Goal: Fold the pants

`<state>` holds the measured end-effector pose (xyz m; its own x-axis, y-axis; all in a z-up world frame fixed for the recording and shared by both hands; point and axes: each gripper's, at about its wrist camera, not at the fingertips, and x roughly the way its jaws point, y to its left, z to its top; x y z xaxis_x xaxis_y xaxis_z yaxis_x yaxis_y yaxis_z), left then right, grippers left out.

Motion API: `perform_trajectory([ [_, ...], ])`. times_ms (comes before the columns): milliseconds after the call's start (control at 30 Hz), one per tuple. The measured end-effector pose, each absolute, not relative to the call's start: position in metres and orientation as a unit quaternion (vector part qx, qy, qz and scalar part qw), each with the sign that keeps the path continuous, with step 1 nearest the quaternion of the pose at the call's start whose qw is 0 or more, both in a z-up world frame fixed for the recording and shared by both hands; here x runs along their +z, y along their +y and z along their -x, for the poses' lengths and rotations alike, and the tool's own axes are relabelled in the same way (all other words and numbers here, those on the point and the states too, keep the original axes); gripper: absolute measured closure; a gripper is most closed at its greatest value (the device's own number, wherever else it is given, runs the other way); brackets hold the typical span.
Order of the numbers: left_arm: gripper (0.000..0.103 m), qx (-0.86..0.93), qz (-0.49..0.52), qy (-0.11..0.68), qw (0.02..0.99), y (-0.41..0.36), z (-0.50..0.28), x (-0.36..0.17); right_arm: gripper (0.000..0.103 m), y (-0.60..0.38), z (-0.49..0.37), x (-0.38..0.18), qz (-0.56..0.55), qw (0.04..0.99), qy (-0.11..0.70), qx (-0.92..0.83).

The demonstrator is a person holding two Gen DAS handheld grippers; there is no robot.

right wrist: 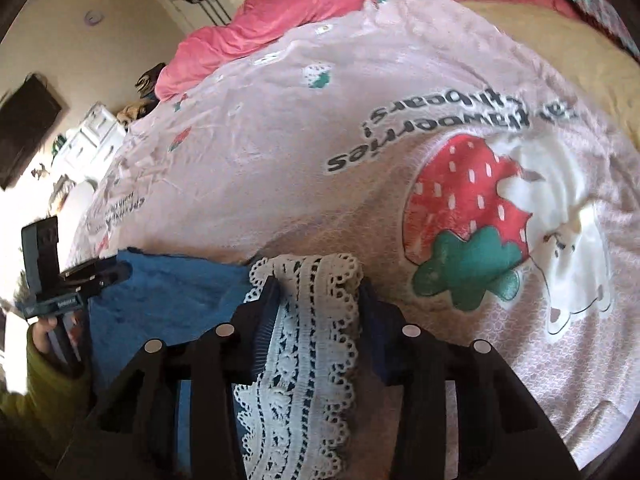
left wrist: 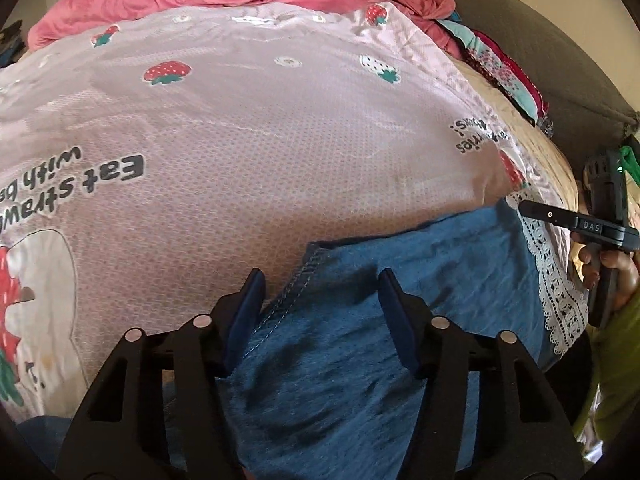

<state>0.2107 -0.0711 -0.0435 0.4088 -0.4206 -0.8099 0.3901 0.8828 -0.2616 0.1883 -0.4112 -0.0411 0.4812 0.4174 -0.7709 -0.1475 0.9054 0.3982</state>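
The blue fleecy pants (left wrist: 360, 320) with white lace trim (right wrist: 308, 344) lie across the bed's pink strawberry-print blanket (left wrist: 240, 140), long axis running hand to hand. The left hand-held gripper (left wrist: 320, 296) straddles the stitched edge, half open; the right hand-held gripper (right wrist: 316, 300) brackets the lace, grip uncertain.

Fuzzy blue cloth pants (left wrist: 360, 360), white openwork lace trim (right wrist: 308, 344), matt printed blanket (left wrist: 240, 160)

The pants (left wrist: 360, 340) run off the bottom edge; the right gripper's (right wrist: 318, 292) far pad hides behind lace (right wrist: 308, 340).
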Motion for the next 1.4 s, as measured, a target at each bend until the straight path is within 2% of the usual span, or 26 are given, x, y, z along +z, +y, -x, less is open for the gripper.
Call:
perform_trajectory([
  [133,0.068,-0.257,0.018,0.486,0.835,-0.073,-0.210,-0.043,0.069,-0.414,-0.183,-0.033,-0.138,0.859,0.462,0.171],
  [200,0.068,-0.259,0.013,0.485,0.835,-0.076,-0.209,-0.043,0.072,-0.413,-0.181,-0.030,-0.132,0.863,0.456,0.173],
  [467,0.068,-0.253,0.023,0.490,0.834,-0.071,-0.215,-0.047,0.070,-0.405,-0.185,-0.030,-0.104,0.865,0.457,0.179],
  [633,0.058,-0.259,0.021,0.493,0.830,-0.073,-0.217,-0.050,0.070,-0.405,-0.198,-0.049,-0.120,0.849,0.480,0.186],
  [733,0.056,-0.262,0.011,0.497,0.827,-0.077,-0.217,-0.053,0.073,-0.402,-0.192,-0.047,-0.126,0.848,0.474,0.202],
  [967,0.057,-0.280,0.023,0.501,0.819,-0.080,-0.218,-0.054,0.073,-0.394,-0.185,-0.049,-0.106,0.848,0.478,0.206],
  [1100,0.074,-0.270,0.053,0.508,0.816,-0.077,-0.222,-0.059,0.075,-0.387,-0.183,-0.043,-0.085,0.855,0.473,0.195],
  [1167,0.081,-0.267,0.046,0.507,0.818,-0.079,-0.218,-0.056,0.081,-0.383,-0.179,-0.039,-0.073,0.859,0.471,0.189],
  [1200,0.092,-0.264,0.043,0.505,0.820,-0.079,-0.217,-0.054,0.082,-0.382,-0.178,-0.036,-0.066,0.863,0.466,0.184],
  [1267,0.095,-0.262,0.053,0.497,0.826,-0.077,-0.215,-0.049,0.086,-0.379,-0.173,-0.029,-0.045,0.872,0.454,0.179],
  [1400,0.096,-0.250,0.040,0.464,0.849,-0.077,-0.210,-0.030,0.087,-0.366,-0.170,-0.008,0.016,0.889,0.426,0.168],
])
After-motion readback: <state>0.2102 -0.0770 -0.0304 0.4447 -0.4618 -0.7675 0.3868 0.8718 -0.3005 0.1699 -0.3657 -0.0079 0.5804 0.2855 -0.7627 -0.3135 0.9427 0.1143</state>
